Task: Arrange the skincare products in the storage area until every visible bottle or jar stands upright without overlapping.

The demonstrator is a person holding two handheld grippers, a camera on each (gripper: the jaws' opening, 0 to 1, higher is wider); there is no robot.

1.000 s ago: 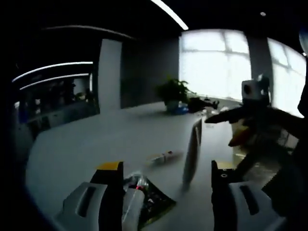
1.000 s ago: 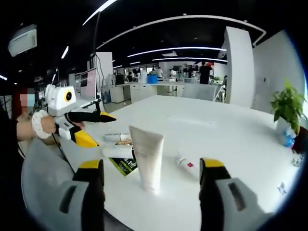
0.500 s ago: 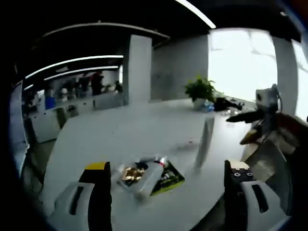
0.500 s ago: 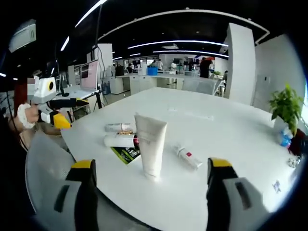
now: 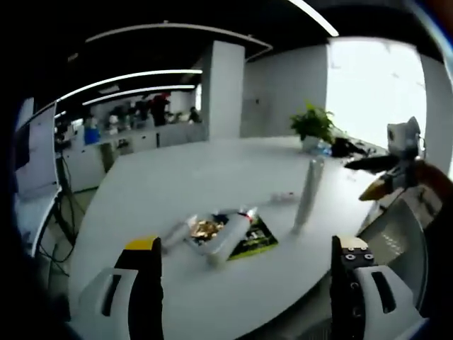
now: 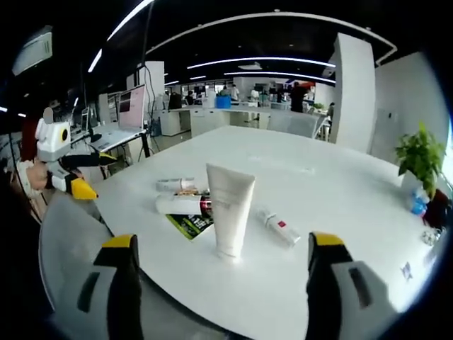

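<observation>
Nearest, my right hand-held gripper (image 6: 223, 280) and my left hand-held gripper (image 5: 244, 283): both released, jaws spread wide, grasping nothing, held back from the edge of the white surface (image 6: 333, 205). On the surface, a white squeeze tube (image 6: 230, 210) stands upright on its cap; just beside it a dark green packet (image 6: 190, 224) lies flat with a white bottle (image 6: 182, 205) lying on it, a smaller tube (image 6: 175, 185) behind, and a small white tube (image 6: 277, 228) lying to the other side. Far: a potted plant (image 6: 422, 157) at the surface's far edge.
</observation>
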